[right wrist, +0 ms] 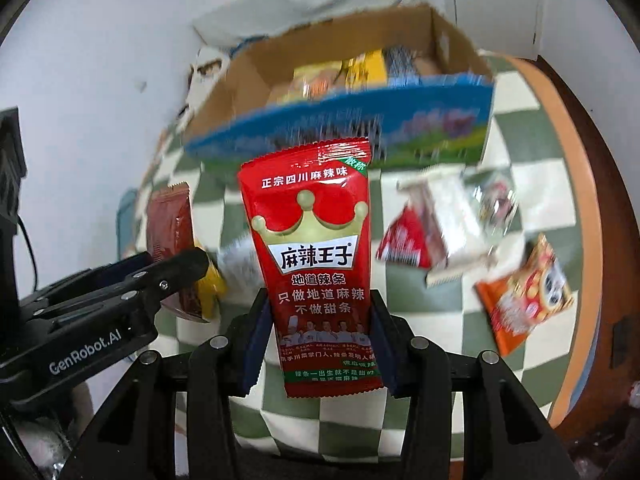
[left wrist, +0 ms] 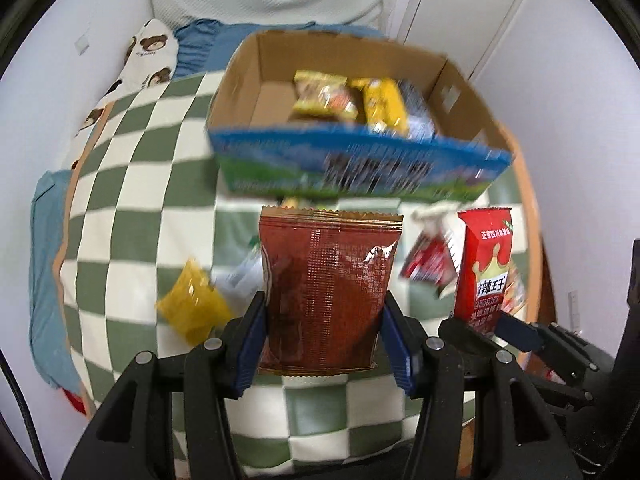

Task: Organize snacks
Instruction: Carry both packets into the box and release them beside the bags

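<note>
My left gripper [left wrist: 324, 320] is shut on a brown snack packet [left wrist: 328, 280], held upright above the checkered bedspread [left wrist: 132, 208]. My right gripper [right wrist: 316, 320] is shut on a red snack packet with a gold crown [right wrist: 314, 248]; it also shows in the left wrist view [left wrist: 484, 264]. An open cardboard box [left wrist: 460, 96] with blue printed sides stands ahead and holds several snack packets [left wrist: 324, 94]. In the right wrist view the box [right wrist: 456, 40] is ahead and the left gripper [right wrist: 176, 276] is at the left with the brown packet [right wrist: 170, 224].
Loose packets lie on the bedspread: a yellow one [left wrist: 192, 304], a red and white one [right wrist: 416, 236], a clear one [right wrist: 496, 204], an orange one [right wrist: 524, 296]. Pillows [left wrist: 152, 56] lie behind the box. The bed's orange edge [right wrist: 576, 184] runs on the right.
</note>
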Action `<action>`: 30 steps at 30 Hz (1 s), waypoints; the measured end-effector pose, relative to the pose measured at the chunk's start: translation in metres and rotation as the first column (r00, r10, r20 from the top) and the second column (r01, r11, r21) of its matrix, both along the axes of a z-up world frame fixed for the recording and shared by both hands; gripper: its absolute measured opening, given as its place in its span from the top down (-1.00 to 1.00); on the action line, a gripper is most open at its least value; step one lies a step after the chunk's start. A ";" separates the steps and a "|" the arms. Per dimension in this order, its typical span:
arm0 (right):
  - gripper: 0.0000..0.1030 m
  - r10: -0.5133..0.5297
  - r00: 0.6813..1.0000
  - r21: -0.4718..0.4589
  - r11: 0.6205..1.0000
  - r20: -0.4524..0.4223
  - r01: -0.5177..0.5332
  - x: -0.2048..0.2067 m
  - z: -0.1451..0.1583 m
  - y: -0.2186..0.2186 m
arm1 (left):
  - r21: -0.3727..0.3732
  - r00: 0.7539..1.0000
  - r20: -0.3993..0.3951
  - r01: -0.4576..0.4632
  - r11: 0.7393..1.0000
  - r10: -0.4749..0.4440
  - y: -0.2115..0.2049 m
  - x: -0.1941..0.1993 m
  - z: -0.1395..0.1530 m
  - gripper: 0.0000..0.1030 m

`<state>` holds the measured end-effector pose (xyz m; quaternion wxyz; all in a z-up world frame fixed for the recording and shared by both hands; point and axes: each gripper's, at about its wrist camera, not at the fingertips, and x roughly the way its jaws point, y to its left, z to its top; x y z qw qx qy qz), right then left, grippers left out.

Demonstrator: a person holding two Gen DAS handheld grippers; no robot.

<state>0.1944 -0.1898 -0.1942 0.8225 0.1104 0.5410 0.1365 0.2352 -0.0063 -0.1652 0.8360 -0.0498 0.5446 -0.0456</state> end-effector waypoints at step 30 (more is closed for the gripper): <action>-0.85 -0.126 0.978 -0.225 0.970 -0.167 0.087 0.384 -0.017 -0.026 | 0.068 0.979 -0.193 -0.058 0.996 0.070 0.026 0.318 -0.016 -0.69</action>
